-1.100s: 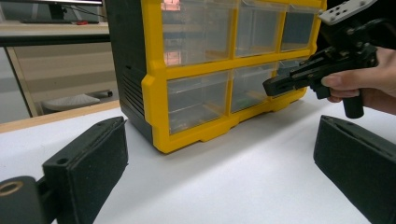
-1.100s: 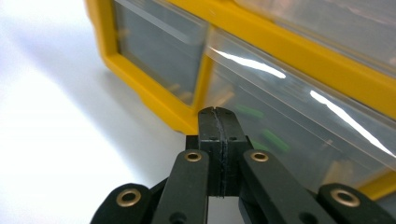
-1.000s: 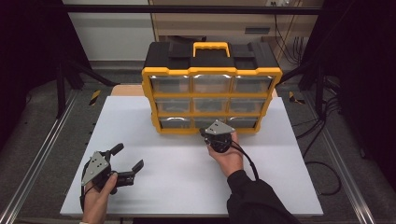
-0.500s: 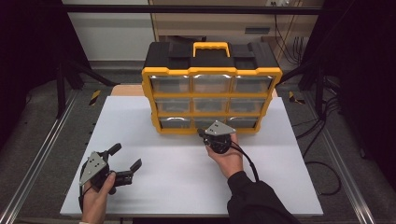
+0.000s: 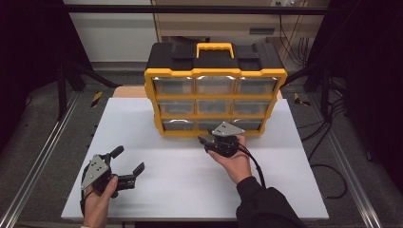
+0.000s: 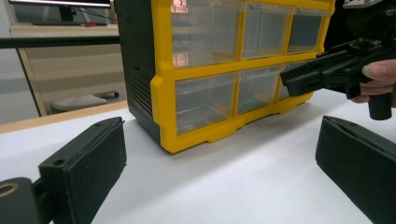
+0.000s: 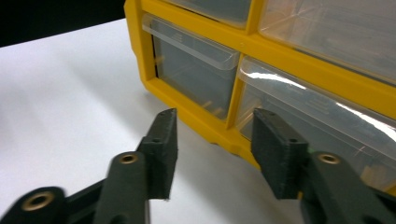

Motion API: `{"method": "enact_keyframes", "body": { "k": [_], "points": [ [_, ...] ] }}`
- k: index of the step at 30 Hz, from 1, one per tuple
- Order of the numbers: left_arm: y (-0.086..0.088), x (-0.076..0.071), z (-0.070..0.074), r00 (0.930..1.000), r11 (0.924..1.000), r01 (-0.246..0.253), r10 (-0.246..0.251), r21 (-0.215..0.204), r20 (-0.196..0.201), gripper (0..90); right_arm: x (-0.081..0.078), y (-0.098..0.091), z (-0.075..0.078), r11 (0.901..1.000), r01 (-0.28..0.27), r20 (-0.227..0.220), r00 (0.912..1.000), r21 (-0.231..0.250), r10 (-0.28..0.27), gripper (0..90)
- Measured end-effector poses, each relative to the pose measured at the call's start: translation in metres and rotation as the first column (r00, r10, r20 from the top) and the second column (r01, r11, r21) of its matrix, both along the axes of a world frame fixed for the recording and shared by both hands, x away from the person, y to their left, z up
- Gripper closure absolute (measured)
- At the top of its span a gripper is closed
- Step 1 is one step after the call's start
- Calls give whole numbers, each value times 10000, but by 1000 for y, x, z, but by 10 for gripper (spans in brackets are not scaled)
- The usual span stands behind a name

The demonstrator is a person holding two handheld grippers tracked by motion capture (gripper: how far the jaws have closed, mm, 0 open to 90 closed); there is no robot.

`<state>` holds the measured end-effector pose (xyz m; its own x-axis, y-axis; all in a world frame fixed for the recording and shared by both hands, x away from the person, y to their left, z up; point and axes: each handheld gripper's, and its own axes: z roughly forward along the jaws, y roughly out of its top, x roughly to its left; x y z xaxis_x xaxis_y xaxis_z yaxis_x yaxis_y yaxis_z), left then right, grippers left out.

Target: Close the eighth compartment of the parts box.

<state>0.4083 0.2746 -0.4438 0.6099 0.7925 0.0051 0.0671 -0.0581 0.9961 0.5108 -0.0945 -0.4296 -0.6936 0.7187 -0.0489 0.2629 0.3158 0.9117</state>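
The yellow-and-black drawer organizer [image 5: 216, 90] stood at twelve o'clock on the white table [image 5: 142, 118], and the right gripper [image 5: 207, 141] sat just before its bottom-row middle drawer [image 7: 194, 79], at about six o'clock of the cabinet. Its jaws had just been opening from pressed together to half spread with nothing between them, which suggested readiness to take that drawer's lip. The left gripper [image 5: 128, 161] rested spread wide and empty at eight o'clock; no brand or writing could be read.

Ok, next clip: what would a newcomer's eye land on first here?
The yellow-and-black drawer cabinet with clear drawers, standing at the far middle of the white table. Next, the right gripper right in front of its bottom row, jaws just opened with nothing between them. The left gripper sits wide open at the table's near left.
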Motion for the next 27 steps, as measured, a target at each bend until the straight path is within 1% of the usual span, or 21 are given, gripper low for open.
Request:
{"method": "enact_keyframes", "body": {
  "k": [4, 5, 6, 8, 14, 17, 18, 21, 25, 27],
  "points": [
    [0, 0, 1, 10000, 10000, 7, -7, 1, 44, 13, -1, -1, 1, 10000, -67, -97, 9999, -47, 67, 394],
    [0, 1, 1, 10000, 10000, 15, -15, 6, 23, 13, 0, -2, 2, 9999, -37, -17, 10000, -98, 37, 378],
    [0, 1, 0, 10000, 10000, 24, -24, 18, 8, 13, -1, -3, 3, 10000, 16, -20, 10000, 30, -16, 357],
    [0, 1, 0, 10000, 10000, -6, 6, -6, -14, 13, 0, -4, 4, 9999, 59, 17, 10000, 134, -59, 319],
    [1, 1, 1, 10000, 10000, -2, 2, 8, -5, 12, -3, -7, 8, 9995, 295, 92, 9995, 89, -296, 191],
    [0, 0, 0, 10000, 10000, -18, 18, 61, -20, 12, -5, -9, 11, 9995, 275, 205, 9994, 172, -279, 165],
    [0, 0, 1, 10000, 10000, -28, 29, 65, -22, 12, -6, -9, 12, 9994, 257, 178, 9995, 229, -261, 155],
    [-1, 0, 1, 10000, 9999, -44, 44, 98, -5, 12, -10, -10, 16, 9999, 68, 374, 9993, 131, -73, 140],
    [-3, 1, 1, 10000, 9999, -28, 28, 130, -35, 12, -13, -14, 19, 9995, 2, 429, 9991, 321, -16, 116],
    [-3, 1, 0, 10000, 9997, 9, -7, 258, -57, 12, -13, -15, 19, 9994, -29, 408, 9992, 350, 15, 109]
  ]
}}
